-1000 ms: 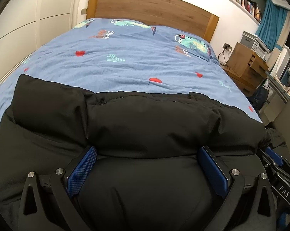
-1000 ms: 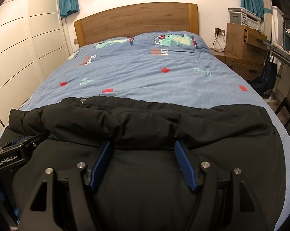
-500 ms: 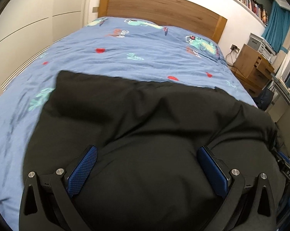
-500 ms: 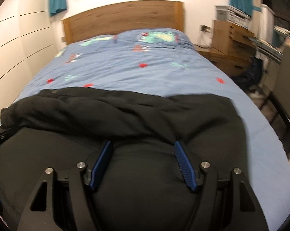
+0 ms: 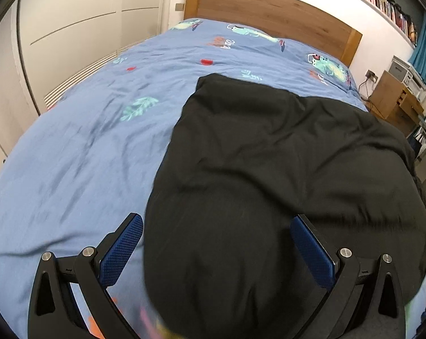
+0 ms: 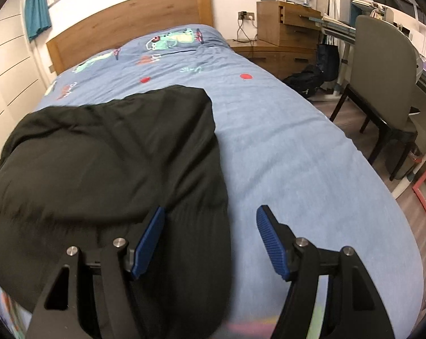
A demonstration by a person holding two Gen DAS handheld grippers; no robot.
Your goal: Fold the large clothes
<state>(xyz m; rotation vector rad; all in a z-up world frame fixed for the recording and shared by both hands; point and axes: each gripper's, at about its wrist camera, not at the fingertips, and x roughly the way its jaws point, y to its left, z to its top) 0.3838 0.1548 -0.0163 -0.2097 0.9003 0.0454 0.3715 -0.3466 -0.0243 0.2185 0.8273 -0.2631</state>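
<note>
In the left wrist view, a big black coat point(image 5: 283, 169) lies folded on a bed with a blue cover point(image 5: 99, 141). The coat fills the middle and the right side of the frame. The left gripper point(image 5: 217, 247) is at the bottom of the frame, and its jaws stand wide apart. The near end of the coat sits between the two blue pads. The left pad is over the blue cover, just beside the edge of the coat, and does not press on it. The right pad lies against the dark cloth, but nothing is pinched. A wooden headboard point(image 5: 269, 8) is at the top of the frame. In the right wrist view, the coat point(image 6: 105, 163) lies in the left half of the frame, and the blue cover point(image 6: 297, 155) fills the right half. The right gripper point(image 6: 210, 238) is at the bottom, with its jaws let go and wide apart. Its left pad is over the coat and its right pad is over the bare cover. A chair point(image 6: 388, 84) stands at the right of the frame, beside the bed.
</note>
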